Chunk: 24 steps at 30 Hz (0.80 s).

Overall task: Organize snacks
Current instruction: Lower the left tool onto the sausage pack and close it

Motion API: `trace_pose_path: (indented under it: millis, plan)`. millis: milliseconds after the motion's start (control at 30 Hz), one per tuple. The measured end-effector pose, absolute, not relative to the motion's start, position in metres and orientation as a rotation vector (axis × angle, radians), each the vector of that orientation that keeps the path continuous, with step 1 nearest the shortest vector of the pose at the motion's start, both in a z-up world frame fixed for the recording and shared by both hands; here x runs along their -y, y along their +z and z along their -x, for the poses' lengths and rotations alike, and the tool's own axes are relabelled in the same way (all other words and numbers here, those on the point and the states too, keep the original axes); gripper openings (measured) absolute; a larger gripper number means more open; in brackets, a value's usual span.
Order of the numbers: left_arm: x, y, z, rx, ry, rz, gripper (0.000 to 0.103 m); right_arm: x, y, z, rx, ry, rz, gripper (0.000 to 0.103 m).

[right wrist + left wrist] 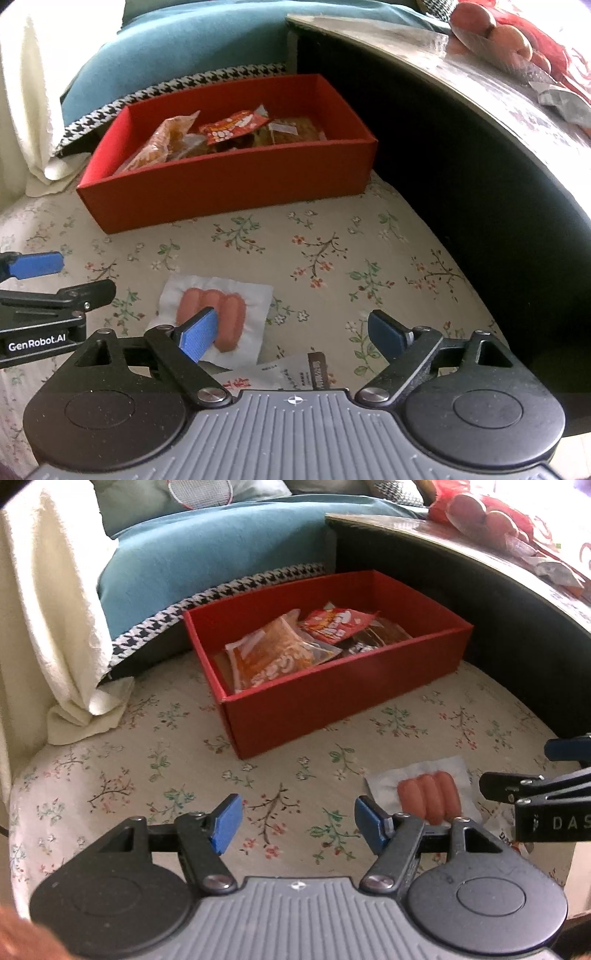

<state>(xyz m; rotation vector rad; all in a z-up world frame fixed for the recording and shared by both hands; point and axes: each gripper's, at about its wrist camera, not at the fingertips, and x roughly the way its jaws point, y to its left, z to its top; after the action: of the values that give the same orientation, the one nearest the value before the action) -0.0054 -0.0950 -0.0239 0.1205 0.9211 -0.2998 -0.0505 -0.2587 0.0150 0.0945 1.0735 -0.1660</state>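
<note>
A red box (332, 698) (221, 184) stands on the flowered cloth and holds several snack packets, among them an orange one (273, 653) and a red one (336, 622). A clear pack of sausages (428, 794) (218, 314) lies on the cloth in front of the box. My left gripper (297, 823) is open and empty, just left of the sausage pack. My right gripper (295, 334) is open and empty, its left finger over the sausages. A white snack packet (291, 373) lies partly hidden under the right gripper.
A dark raised table edge (517, 602) (461, 155) curves along the right, with red packets (480, 513) on top. A teal cushion (203, 561) and a white towel (55, 609) lie behind and left of the box.
</note>
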Motion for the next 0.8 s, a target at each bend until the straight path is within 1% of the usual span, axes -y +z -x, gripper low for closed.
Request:
trace_pose_path:
  millis: [333,567,800]
  plan:
    - [0.139,-0.034,0.002,-0.953,-0.422,-0.161,0.061,0.296,0.012,0.062,-1.062,-0.212,-0.161,0.093]
    - [0.171,-0.031,-0.007,-0.879,-0.733,-0.435,0.061,0.319,0.007,0.077,-1.054,-0.211,-0.23,0.093]
    - [0.184,-0.03,-0.021,-0.934,-0.987,-0.654,0.061,0.318,0.003,0.074,-1.071,-0.185,-0.228,0.093]
